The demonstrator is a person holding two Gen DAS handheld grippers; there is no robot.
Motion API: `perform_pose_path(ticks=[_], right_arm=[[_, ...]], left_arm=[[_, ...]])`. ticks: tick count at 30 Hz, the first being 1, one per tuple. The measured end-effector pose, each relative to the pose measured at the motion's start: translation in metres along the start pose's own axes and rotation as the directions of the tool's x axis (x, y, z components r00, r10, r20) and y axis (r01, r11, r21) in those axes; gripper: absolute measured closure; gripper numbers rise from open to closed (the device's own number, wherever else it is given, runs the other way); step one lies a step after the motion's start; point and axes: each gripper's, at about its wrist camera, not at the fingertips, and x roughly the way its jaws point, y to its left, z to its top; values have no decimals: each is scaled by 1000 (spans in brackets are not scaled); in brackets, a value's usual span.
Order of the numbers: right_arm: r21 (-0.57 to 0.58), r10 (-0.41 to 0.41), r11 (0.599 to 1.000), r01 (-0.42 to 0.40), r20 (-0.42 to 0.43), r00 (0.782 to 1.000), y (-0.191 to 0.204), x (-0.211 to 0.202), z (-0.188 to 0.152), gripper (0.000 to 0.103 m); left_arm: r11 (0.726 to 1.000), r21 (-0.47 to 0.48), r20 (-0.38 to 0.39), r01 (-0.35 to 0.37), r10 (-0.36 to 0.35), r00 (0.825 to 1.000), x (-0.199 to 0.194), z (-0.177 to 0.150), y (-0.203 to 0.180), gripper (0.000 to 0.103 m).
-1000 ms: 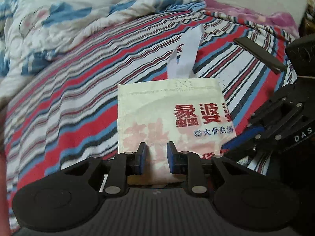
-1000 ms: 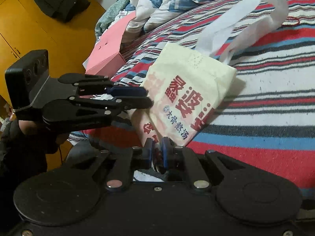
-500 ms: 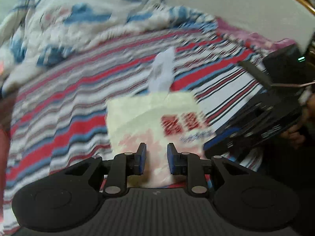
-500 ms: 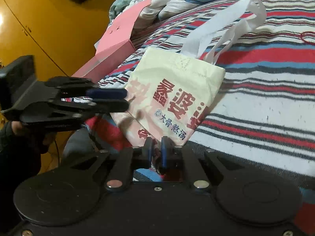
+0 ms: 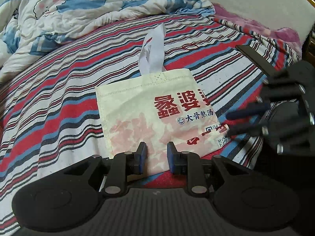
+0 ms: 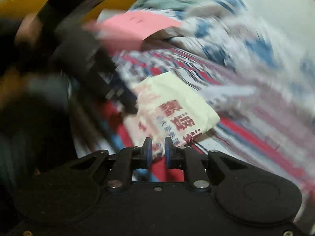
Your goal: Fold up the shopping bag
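- A striped bedspread (image 5: 59,102) fills the frame; a rumpled quilt (image 5: 69,9) lies upper left.
- The cream shopping bag (image 5: 157,114) lies flat mid-frame.
- The left gripper (image 5: 157,158) is parted, empty, over the bag's lower edge.
- The right gripper (image 6: 157,150), blurred, is slightly parted; whether it grips anything is unclear.

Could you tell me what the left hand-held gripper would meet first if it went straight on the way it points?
Most likely the shopping bag: the open left hand-held gripper frames its near edge on the striped bedspread, though its height above is unclear.

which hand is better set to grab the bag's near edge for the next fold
Left, probably. The left tongs sit open and steady at the shopping bag near edge, the fabric between their tips. The right tongs are open beside its corner, but that view is motion-blurred.
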Motion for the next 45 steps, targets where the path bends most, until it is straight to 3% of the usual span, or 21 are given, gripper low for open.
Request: perform_pose_path(ticks=[4,11,13,15,16,17,19,22,24,26,28,30,32,36,40,41,43,44,45], right_arm=[[-216,-74,974,66,-31,997,27,5,-9,72],[-320,-178,932,173,11,984,50,18,-7,75],[-232,-169,959,165,3,986,45,17,-6,77],[22,-35,999,36,-20,999,14,13,-3,78],[172,50,984,-46,-18,999,-5,11,-1,79],[319,134,940,-125,-4,991,-24,9,-1,79],[558,278,790,-255,46,960,-58,13,-13,80],[753,397,557,-350,129,909,-83,24,-34,80],[836,436,401,-374,186,881,-94,32,-50,80],[881,460,277,-384,229,858,-101,40,-62,82],[908,482,171,-382,261,836,-106,46,-72,84],[920,494,108,-376,278,824,-108,49,-77,85],[924,500,88,-372,282,819,-108,50,-78,85],[928,500,63,-367,288,816,-107,49,-78,86],[934,481,41,-356,294,826,-102,50,-78,88],[932,471,56,-357,290,833,-101,50,-77,88],[921,431,145,-363,271,861,-96,44,-67,88],[910,405,210,-358,253,879,-93,39,-61,88],[885,368,313,-345,222,903,-86,31,-51,84]], left_arm=[[1000,-6,-9,9,-9,1000,1,1,2,81],[999,11,-54,-32,33,998,4,9,-6,81],[1000,6,-51,-30,30,998,2,7,-6,81],[1000,-5,-46,-20,20,999,0,5,-4,81],[1000,-15,-45,-12,11,999,-1,3,-3,81],[999,-34,-46,2,-4,999,-3,2,1,81],[997,-75,-46,36,-40,998,-6,-2,7,81],[992,-108,-42,65,-70,997,-10,-5,13,81],[987,-134,-24,83,-87,996,-11,-4,19,81],[991,-114,11,67,-66,998,-14,-2,18,81],[998,-59,66,11,-7,998,-21,0,9,81],[999,-33,114,18,-14,993,-33,1,2,81],[1000,12,146,26,-28,989,-42,1,-8,81],[988,133,95,-72,59,994,-24,-3,-22,81],[987,141,96,-81,68,993,-15,-3,-21,81],[988,133,90,-79,67,994,-12,-2,-19,81],[990,118,74,-73,65,995,-4,-1,-17,81],[992,108,67,-68,61,996,-1,-1,-15,81],[994,93,60,-56,51,997,1,1,-12,82]])
